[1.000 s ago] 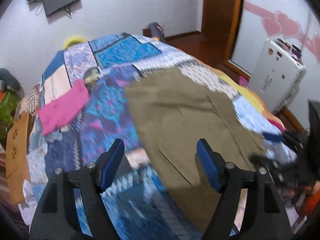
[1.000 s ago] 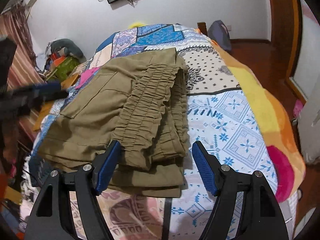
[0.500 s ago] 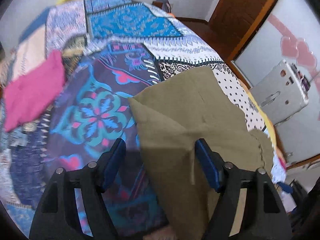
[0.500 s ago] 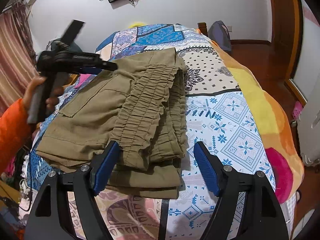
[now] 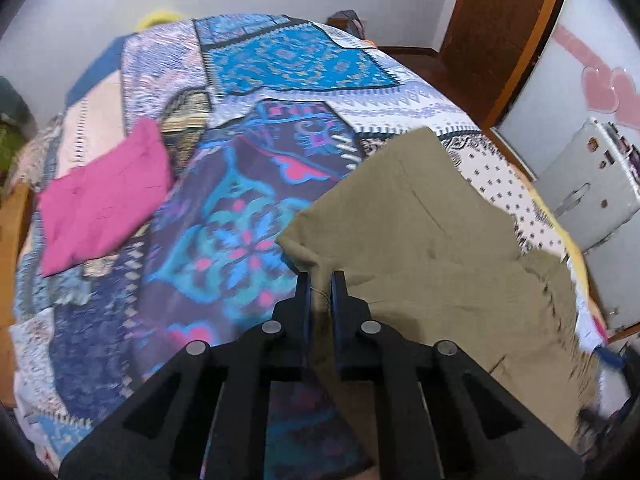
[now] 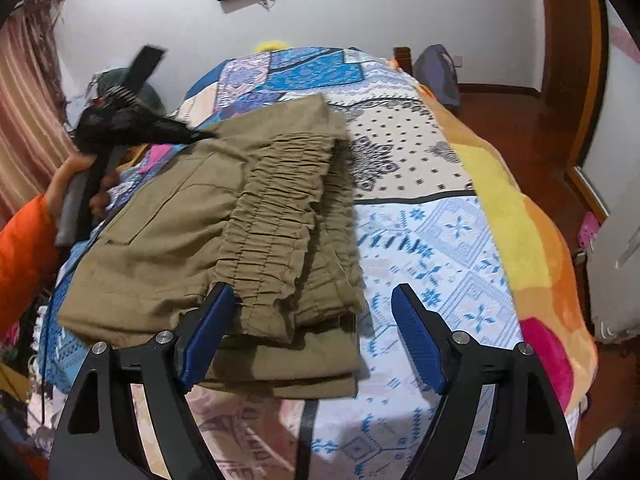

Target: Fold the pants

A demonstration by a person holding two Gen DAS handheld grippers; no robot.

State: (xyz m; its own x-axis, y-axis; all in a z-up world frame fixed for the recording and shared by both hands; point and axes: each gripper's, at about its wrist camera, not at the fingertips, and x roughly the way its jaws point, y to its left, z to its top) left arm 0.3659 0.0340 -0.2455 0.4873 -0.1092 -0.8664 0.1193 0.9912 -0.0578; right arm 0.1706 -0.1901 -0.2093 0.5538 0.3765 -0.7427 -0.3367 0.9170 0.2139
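Note:
The olive pants (image 6: 224, 232) lie folded in layers on the patterned bed, with the gathered elastic waistband (image 6: 280, 216) on top facing my right gripper. My right gripper (image 6: 312, 312) is open and empty, its jaws apart just above the near edge of the waistband. My left gripper (image 5: 320, 280) is shut on the left edge of the pants (image 5: 420, 248), pinching a fold of fabric. It also shows in the right wrist view (image 6: 200, 134) at the far left edge of the pants.
The patchwork bedspread (image 5: 248, 240) covers the bed. A folded pink garment (image 5: 104, 200) lies at the far left. A white appliance (image 5: 592, 188) stands on the floor at the right, beside a wooden door frame (image 5: 520, 40). A dark bag (image 6: 438, 72) sits past the bed's far end.
My left gripper moved in to the left edge of the pants and shut on the fabric; it was open before. My right gripper stayed open and moved slightly toward the waistband.

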